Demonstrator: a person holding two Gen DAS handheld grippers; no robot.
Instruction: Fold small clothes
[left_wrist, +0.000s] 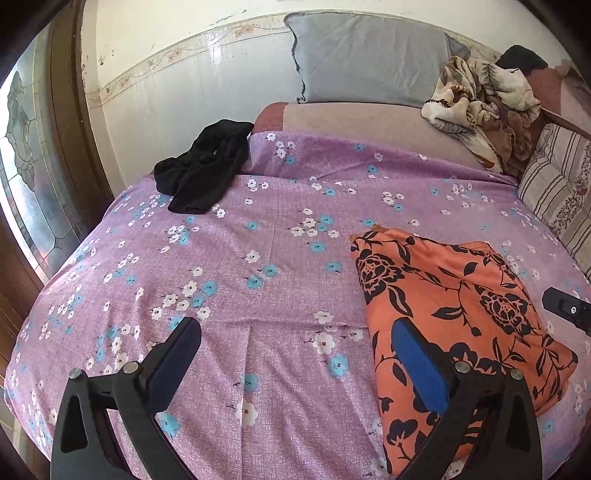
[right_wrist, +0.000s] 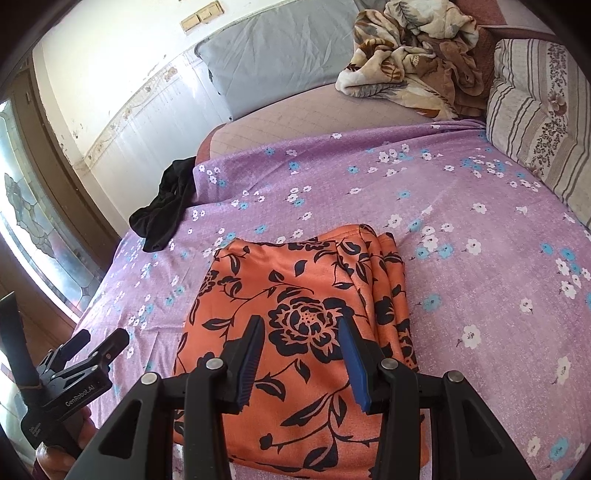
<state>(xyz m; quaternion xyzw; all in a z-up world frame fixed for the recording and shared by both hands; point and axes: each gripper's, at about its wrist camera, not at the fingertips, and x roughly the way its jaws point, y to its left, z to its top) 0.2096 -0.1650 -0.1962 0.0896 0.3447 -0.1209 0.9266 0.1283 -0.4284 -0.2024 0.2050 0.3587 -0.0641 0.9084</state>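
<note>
Orange garment (right_wrist: 295, 332), one, folded; black garment (left_wrist: 203, 166), one, crumpled.

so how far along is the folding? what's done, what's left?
Done: the orange floral garment lies folded into a neat stack on the purple sheet.
In hand: nothing. The left gripper and right gripper are both open, gripping no cloth.
Left: the black garment sits crumpled at the sheet's far left edge, not yet folded.
</note>
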